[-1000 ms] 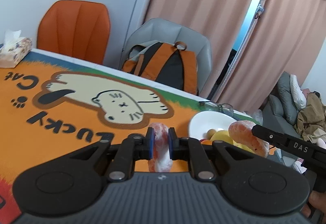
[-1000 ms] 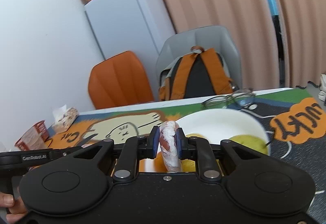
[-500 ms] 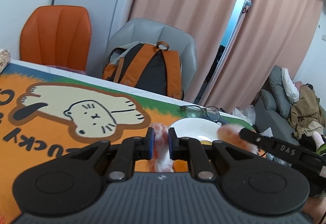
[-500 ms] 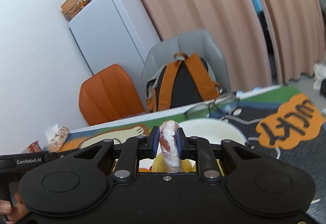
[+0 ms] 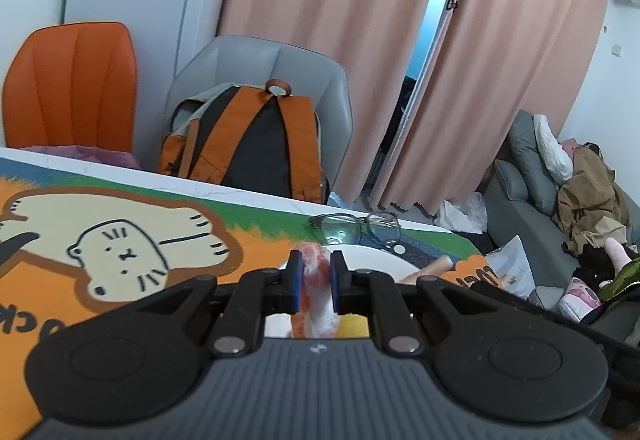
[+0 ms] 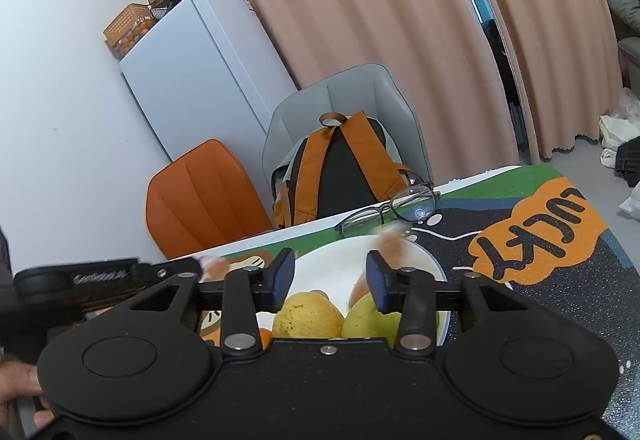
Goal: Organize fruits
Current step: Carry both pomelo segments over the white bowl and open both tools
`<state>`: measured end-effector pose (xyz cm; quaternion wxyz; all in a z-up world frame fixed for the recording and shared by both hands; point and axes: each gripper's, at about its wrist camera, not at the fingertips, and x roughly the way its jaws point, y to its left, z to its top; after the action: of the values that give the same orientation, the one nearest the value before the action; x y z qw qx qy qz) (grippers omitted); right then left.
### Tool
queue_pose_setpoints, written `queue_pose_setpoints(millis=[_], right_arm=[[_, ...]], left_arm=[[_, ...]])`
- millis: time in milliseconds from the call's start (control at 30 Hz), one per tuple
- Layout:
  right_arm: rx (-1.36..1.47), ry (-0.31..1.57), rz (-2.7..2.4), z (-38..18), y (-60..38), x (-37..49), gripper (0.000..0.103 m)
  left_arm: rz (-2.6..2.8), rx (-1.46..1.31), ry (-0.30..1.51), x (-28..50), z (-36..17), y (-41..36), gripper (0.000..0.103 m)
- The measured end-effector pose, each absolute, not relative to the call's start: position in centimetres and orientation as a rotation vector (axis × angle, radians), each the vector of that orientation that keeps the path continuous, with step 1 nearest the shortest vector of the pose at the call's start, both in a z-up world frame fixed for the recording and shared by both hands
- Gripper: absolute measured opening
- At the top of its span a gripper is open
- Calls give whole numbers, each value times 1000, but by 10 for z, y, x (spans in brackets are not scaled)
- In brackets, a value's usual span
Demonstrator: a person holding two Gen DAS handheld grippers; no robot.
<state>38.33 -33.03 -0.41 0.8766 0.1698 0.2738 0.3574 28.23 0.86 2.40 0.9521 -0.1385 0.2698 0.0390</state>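
Yellow fruits [image 6: 308, 314] show only past the right claw [image 6: 330, 280].

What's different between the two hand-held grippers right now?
The left hand-held gripper is clamped on a peeled orange piece; the right hand-held gripper is open and holds nothing. The right is black, the left dark grey and ribbed. Both have blue fingertip pads and hover by the white bowl.

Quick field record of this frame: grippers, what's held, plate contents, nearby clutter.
left gripper: shut on peeled orange segment
right gripper: open, nothing between fingers, above plate
plate: white, on cat mat
plate contents: two yellow-green fruits, blurred orange piece at far rim
glasses: on table past plate
chairs: backpack on grey one
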Motion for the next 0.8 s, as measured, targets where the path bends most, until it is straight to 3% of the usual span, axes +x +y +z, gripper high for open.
queue_pose_setpoints(millis=[500,800], right_arm=[[328,570,752,-4,-328,379,53],[313,571,769,-1,-323,374,54]], left_arm=[[101,-307,568,317,2,-1,13],[150,-318,588,291,-4,9,19]])
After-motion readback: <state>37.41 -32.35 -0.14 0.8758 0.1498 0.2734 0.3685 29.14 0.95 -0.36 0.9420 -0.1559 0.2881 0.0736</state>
